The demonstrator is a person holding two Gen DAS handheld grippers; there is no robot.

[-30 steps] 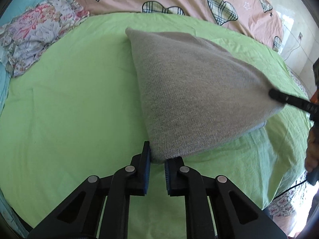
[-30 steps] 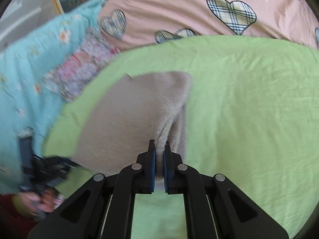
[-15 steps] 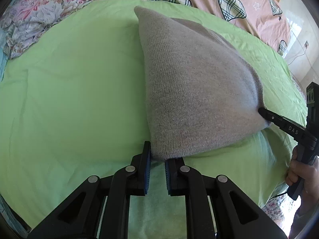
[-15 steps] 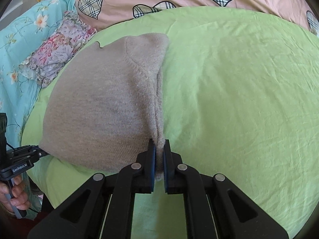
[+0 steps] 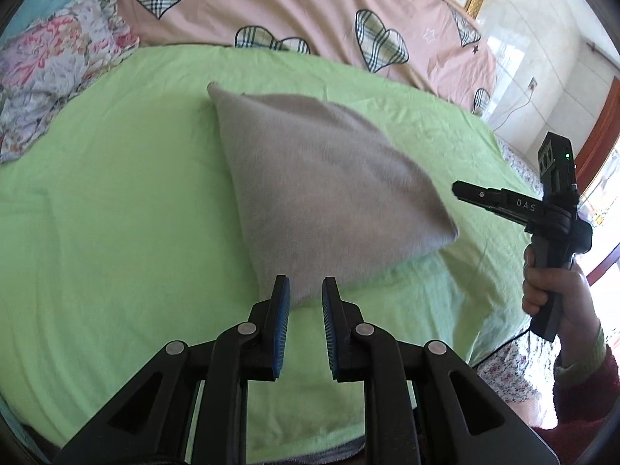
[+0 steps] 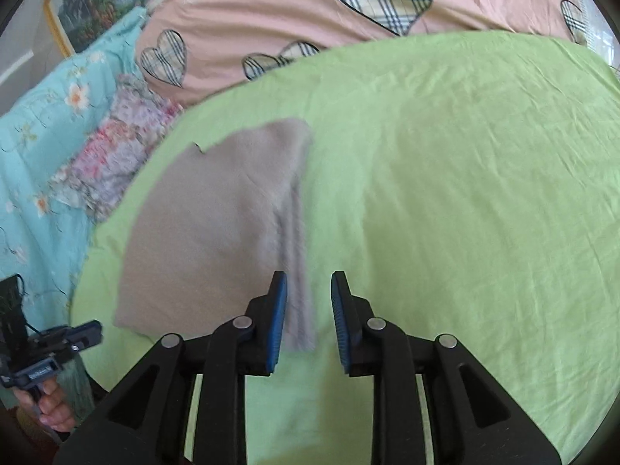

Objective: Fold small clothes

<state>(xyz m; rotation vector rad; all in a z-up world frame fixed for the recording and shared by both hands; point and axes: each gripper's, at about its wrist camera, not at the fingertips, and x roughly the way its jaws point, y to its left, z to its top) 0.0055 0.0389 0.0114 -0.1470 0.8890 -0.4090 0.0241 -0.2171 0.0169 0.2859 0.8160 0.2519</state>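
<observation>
The letters "DAS" stand in white on the black side of the right gripper [image 5: 461, 190], as the left wrist camera sees it. They sit on the long arm of the tool, close to the handle that a hand [image 5: 554, 290] holds.

In the right wrist camera, the left gripper [image 6: 91, 333] has a small pale label on its dark side, low down near the handle. The label is too small and blurred to read.

No other words, numbers or signs can be read. The hearts on the pink cover [image 5: 310, 4] are only checked shapes, with no letters in them.
</observation>
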